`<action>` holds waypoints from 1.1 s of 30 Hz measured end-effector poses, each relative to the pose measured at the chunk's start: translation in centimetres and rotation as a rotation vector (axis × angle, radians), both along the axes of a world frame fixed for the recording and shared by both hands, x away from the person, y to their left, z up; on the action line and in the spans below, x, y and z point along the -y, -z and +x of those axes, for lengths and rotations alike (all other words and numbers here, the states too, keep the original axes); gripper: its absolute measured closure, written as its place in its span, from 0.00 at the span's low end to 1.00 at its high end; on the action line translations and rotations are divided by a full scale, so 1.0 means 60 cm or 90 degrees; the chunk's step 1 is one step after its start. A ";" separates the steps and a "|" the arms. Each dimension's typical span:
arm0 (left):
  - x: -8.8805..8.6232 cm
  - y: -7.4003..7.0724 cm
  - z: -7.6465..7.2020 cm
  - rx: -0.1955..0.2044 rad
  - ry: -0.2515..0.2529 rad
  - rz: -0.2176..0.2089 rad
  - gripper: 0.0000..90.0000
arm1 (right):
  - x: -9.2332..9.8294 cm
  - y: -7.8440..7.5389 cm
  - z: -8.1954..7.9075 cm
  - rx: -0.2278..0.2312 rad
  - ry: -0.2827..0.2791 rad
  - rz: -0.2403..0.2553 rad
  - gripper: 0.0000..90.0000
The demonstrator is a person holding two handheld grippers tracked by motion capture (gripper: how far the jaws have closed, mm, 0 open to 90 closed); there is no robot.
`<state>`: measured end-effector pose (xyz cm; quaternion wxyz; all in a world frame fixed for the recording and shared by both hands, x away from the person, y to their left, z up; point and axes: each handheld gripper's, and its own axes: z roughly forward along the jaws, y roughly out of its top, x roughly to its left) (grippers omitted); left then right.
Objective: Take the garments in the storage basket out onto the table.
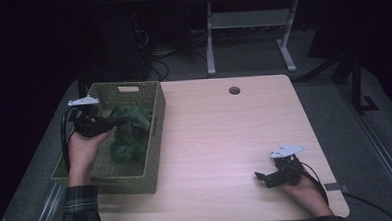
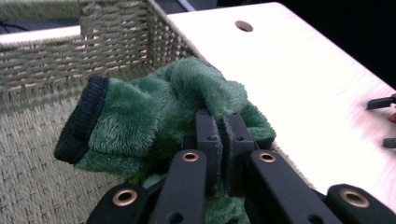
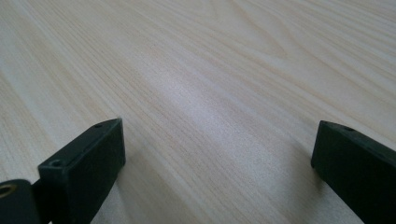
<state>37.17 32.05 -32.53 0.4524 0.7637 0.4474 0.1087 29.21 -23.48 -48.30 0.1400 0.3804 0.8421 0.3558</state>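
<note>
While the left gripper (image 2: 219, 135) jaws clamp the green sock (image 2: 154, 121) in the basket (image 1: 155, 137), lifting it out comes next; right gripper (image 1: 265, 178) jaws gape idle.

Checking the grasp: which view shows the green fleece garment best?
Left gripper view: the green fleece garment sits close up, pinched by the left gripper, dark cuff visible. The high view shows it small and dim in the basket. The right gripper view shows bare table.
</note>
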 end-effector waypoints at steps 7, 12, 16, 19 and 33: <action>0.002 -0.027 -0.006 0.013 0.002 -0.008 0.97 | 0.000 0.000 0.000 0.000 0.000 0.000 0.03; 0.004 -0.055 -0.008 0.022 0.009 -0.025 0.97 | 0.000 0.000 0.000 0.000 0.000 0.000 0.03; 0.006 -0.074 -0.009 0.029 0.020 -0.033 0.97 | 0.000 0.000 0.000 0.000 0.000 0.000 0.03; 0.007 -0.083 -0.009 0.038 0.030 -0.038 0.97 | 0.000 0.000 0.000 0.000 0.000 0.000 0.03; 0.042 -0.152 -0.019 0.085 0.066 -0.091 0.97 | 0.000 0.000 0.000 -0.001 0.002 0.000 0.03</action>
